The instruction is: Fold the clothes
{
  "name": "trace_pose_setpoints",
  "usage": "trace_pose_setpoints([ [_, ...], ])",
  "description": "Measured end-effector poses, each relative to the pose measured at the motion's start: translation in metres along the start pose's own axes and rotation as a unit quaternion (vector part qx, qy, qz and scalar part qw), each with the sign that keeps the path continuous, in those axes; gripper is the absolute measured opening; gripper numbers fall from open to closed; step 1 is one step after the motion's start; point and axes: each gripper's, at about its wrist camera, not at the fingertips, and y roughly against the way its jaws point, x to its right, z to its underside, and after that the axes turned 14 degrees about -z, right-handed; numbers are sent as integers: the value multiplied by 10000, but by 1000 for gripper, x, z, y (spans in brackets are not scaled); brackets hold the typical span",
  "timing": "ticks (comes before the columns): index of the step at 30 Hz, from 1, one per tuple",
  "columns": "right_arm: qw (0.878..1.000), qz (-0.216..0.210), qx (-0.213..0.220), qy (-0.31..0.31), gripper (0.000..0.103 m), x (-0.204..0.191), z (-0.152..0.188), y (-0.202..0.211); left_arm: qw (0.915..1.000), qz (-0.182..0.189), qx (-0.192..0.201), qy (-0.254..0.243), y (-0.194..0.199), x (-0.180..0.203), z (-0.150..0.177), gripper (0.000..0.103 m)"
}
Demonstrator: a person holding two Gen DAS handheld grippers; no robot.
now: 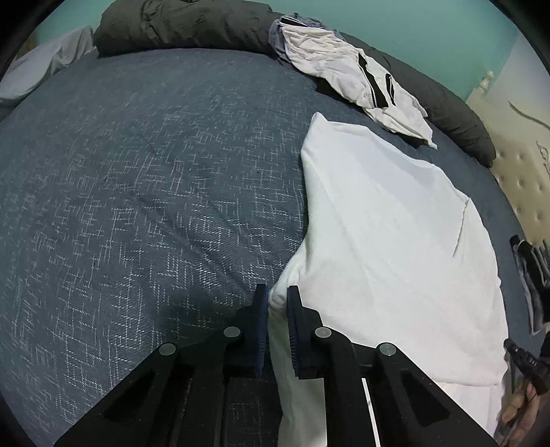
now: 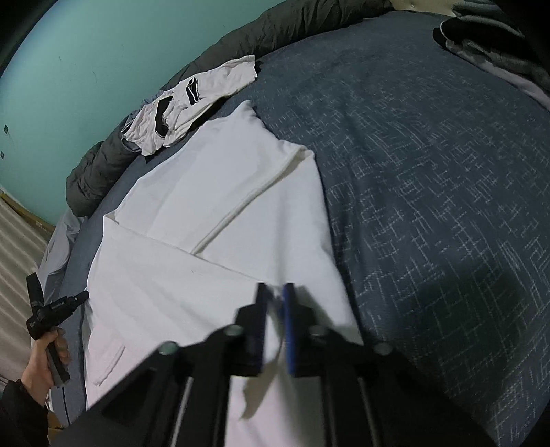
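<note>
Garments: I count two light ones on the bed (image 1: 137, 192) — a plain white garment (image 1: 395, 240) that I am working on, and a crumpled white shirt (image 1: 350, 75) with black trim past its far end.
Other cloth: one dark grey duvet (image 1: 178, 27) bunched along the far edge of the bed; a pale grey sheet (image 1: 44, 68) at the left corner in my left view.
Grippers: two, one per hand.
Left gripper (image 1: 276, 295): blue pads drawn close, pinching a fold of the white garment's near left edge.
Right gripper (image 2: 274, 292): pads close together with white cloth between them, pinching the garment near its right edge; this view is blurred.
Hands: I see one hand (image 2: 44, 364) at the lower left of the right view, holding a black handle.
Writing: I can read no brand or label on any cloth; small marks on the black handle are too small to read.
Garment position: lying on the bed's blue patterned cover, beside the cream padded headboard (image 1: 522, 172).
Long axis: runs from my grippers away toward the crumpled shirt, the far end narrowing to a point.
Folds: one flap lies folded over the near part, its edge crossing the garment at a slant in the right view.
</note>
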Motion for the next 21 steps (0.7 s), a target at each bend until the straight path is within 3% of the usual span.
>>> trace_pose_setpoints([
  [5, 9992, 27, 382, -59, 2, 4, -4, 17, 9997, 75, -69, 208, -3, -7, 2, 11],
  [14, 9994, 132, 202, -252, 2, 19, 1, 4, 9999, 0, -72, 94, -1, -4, -2, 16],
  [21, 9986, 346, 321, -257, 6, 17, 1, 19, 9997, -190, -83, 103, 29, -19, 5, 20],
])
